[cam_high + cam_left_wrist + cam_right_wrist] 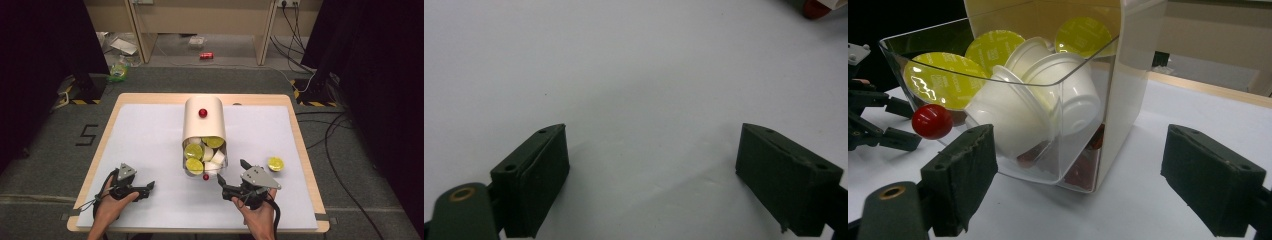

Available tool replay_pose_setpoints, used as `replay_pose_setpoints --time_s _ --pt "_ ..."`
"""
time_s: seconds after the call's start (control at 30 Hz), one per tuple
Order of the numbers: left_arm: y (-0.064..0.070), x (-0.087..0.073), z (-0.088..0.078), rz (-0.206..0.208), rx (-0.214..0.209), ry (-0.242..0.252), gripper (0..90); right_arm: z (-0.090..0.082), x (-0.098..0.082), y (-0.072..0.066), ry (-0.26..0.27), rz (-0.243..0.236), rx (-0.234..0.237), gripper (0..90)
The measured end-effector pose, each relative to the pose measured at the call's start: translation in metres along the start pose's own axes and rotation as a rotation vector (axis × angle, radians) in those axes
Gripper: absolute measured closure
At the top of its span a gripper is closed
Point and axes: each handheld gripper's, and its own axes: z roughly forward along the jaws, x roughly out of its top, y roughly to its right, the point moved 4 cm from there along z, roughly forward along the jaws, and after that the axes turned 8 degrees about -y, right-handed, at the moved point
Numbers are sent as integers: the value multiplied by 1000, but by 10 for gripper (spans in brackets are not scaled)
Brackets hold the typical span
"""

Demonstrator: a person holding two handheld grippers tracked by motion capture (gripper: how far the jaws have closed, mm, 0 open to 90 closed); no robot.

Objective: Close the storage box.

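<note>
Dispenser (204, 122): cream capsule box mid-table, its clear drawer (998, 115) pulled toward your near edge, full of lime-lidded pods.
Stray pod (275, 163): near the right edge.
Left claw (150, 186): yours, wide open, empty.
Right claw (231, 173): yours, wide open, empty, just beside the drawer.

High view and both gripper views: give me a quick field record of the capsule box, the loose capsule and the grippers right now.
box: cream capsule box, mid-table, clear drawer open
drawer contents: white capsules with lime-green lids
drawer knob: red
loose capsule: one on the mat, right of the drawer
left gripper: open, empty
right gripper: open, empty, beside the drawer front
</note>
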Motion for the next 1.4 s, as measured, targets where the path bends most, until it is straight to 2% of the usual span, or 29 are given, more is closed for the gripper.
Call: replay_pose_setpoints --time_s 0.37,0.6,1.4 --pt "0 0 0 0 0 0 129 8 5 4 3 -2 -11 141" --pt "0 0 0 0 0 0 129 15 9 0 2 -1 1 139" --pt "0 0 0 -1 -1 0 129 30 18 11 14 -2 -22 147"
